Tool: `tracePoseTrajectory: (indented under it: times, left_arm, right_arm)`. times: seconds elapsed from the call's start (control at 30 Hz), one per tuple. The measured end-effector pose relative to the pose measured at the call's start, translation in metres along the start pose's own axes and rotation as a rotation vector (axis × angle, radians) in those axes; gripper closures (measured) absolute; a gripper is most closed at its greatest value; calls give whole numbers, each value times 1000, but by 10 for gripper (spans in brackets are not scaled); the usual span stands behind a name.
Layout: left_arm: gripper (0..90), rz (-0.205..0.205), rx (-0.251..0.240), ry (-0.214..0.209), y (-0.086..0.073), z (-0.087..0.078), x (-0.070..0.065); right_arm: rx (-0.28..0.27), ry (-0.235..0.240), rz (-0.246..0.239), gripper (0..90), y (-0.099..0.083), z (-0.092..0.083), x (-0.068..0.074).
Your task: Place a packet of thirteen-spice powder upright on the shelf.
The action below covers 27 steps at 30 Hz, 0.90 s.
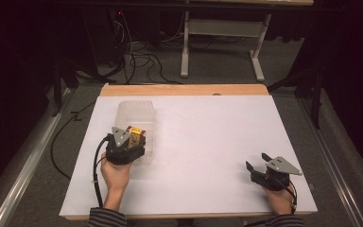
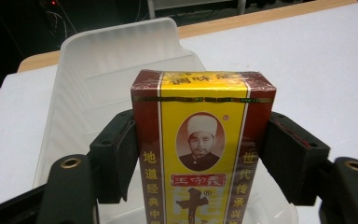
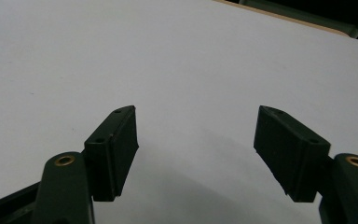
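Over the translucent plastic bin (image 2: 116, 60), left gripper (image 2: 200, 158) pinches a glossy red-yellow cardboard box (image 2: 200, 140) upright between black padded jaws. Right gripper (image 3: 196, 154) rests spread wide, holding nothing, above matte white tabletop (image 1: 208, 142). Dark room, cables on the floor.

Left gripper (image 1: 131, 142) jaws clamped; right gripper (image 1: 257, 163) jaws spread wide.

A lab — dark curtains, floor cables (image 1: 142, 59), white-topped table (image 1: 208, 137).

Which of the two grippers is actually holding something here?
The left gripper, shut on the red-and-yellow box over the clear plastic bin. The right gripper is open above bare table.
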<state>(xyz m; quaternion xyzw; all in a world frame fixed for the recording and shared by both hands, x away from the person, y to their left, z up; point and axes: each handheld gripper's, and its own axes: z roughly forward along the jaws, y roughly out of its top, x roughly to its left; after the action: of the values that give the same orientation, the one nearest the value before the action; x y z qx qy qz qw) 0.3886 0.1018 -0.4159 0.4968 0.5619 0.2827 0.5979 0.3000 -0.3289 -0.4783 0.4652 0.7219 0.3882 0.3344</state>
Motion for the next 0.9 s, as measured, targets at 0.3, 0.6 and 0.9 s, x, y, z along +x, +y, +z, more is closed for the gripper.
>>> tracePoseTrajectory:
  times: [0.3,0.6,0.9]
  left_arm:
    - [317,2,3,10,-3,-4,3]
    - [312,-7,-14,6,-4,-13,7]
    - [306,-12,-14,4,-5,-18,9]
  right_arm:
    - [-1,-1,1,307,0,0,0]
    - [-1,-1,1,307,0,0,0]
    - [0,-1,1,307,0,0,0]
